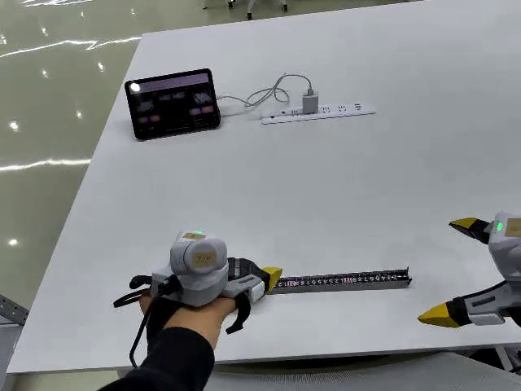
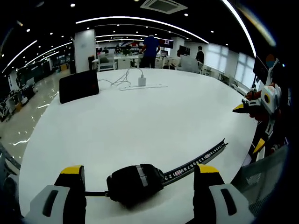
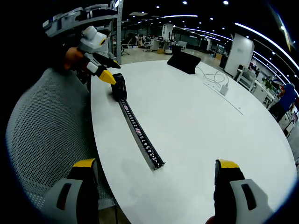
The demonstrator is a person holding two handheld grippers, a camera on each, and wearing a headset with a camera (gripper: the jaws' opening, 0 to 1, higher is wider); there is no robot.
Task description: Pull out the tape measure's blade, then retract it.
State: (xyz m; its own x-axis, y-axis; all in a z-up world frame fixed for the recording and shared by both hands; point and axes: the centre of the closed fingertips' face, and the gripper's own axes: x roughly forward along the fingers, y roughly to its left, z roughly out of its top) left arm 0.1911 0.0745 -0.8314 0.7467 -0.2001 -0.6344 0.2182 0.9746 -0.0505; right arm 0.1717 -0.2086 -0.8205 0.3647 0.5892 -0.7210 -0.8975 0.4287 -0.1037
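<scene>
The rigid case [image 2: 135,184] lies loose inside the wide-spread left tool [image 2: 140,169]; the likely springy blade [image 3: 140,135] ends just ahead of the empty, equally spread right tool [image 3: 156,163], pinchable there.

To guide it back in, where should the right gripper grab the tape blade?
Probably its free end: the blade lies flat and straight, the tip pointing toward the open right gripper. Come in lengthwise from beyond the tip, jaws closing on its two long edges.
</scene>
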